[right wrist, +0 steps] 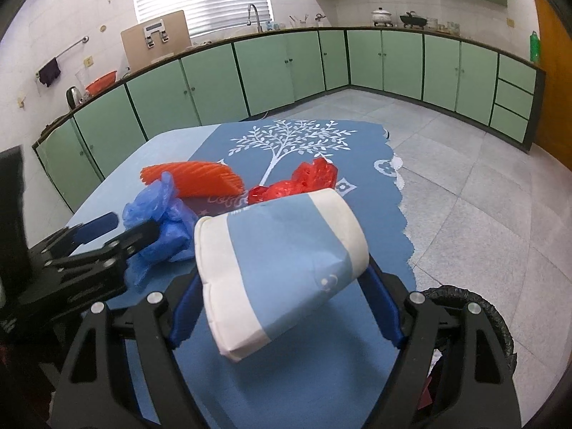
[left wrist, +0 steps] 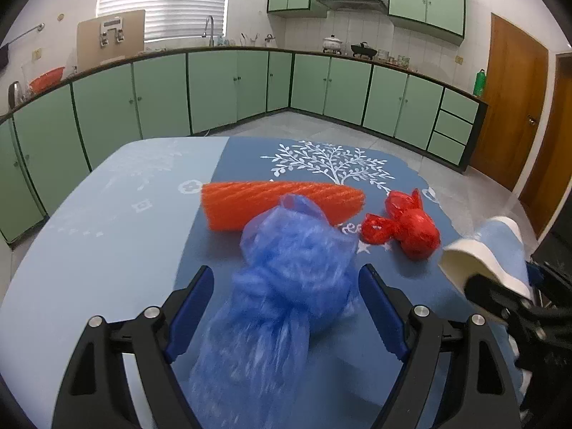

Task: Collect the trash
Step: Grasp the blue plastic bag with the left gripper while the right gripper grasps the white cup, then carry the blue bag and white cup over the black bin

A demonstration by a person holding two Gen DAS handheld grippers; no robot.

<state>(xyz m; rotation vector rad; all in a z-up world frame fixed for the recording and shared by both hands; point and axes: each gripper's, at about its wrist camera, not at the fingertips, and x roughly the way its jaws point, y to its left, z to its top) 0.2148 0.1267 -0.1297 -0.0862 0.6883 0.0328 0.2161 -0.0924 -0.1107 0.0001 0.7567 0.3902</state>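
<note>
The left gripper (left wrist: 286, 307) stands spread wide around a knotted blue plastic bag (left wrist: 286, 279). Its pads flank the bag, but whether they press on the film cannot be told, as the bag is blurred. The right gripper (right wrist: 282, 307) is pinching a blue-and-white soft pack (right wrist: 279, 271) across its width and carries it tilted above the counter (right wrist: 321, 386).

Further out on the counter, at about twelve o'clock from the blue bag, lies an orange foam net sleeve (left wrist: 282, 205). A knotted red plastic bag (left wrist: 404, 225) sits at about two o'clock, near the sleeve but apart from it.

All four pieces look light and yielding. The blue bag is thin, slick film that probably crumples and slides, so the knot at its waist looks the surest place to grip. The pack is squashy, and a hold across its middle suits it. The sleeve would flatten under the pads. The red bag is best taken at its knotted neck.

A black-rimmed bin (right wrist: 475, 307) shows at the right view's four o'clock.
</note>
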